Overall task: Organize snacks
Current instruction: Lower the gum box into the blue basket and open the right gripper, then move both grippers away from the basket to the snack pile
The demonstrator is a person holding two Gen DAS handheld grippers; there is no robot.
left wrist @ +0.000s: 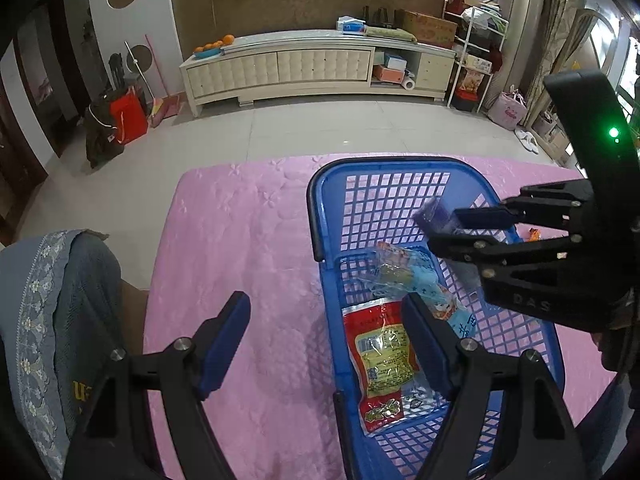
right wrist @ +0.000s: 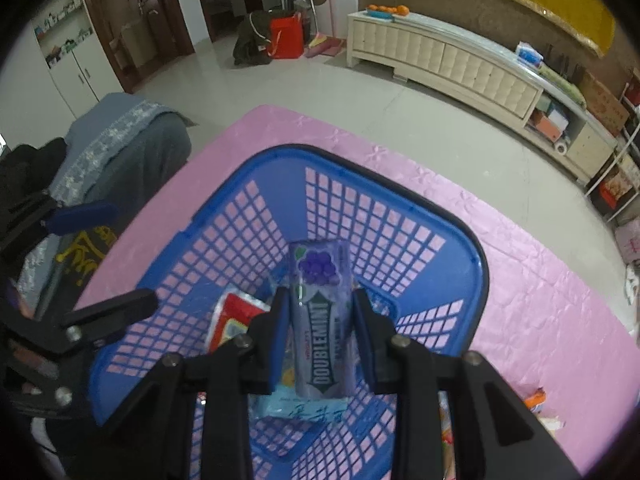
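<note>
Right gripper points down over the blue basket, a rectangular plastic tub with lattice walls and floor and a black rim band. Between its flat blue pads sits a purple pack of gum, a slim glossy slab printed with grapes. The jaws stand narrow around it, with the pads at its long sides; whether they press on it I cannot tell. The pack hangs above the basket's floor.

Left gripper stands wide open, holding nothing. One finger is over the pink cloth, the other inside the basket.

Lying in the basket are a red and yellow crinkly foil packet and a pale blue clear-film wrapper. The cloth is quilted, with a stitched flower pattern. More small wrappers lie on the cloth beside the basket.
</note>
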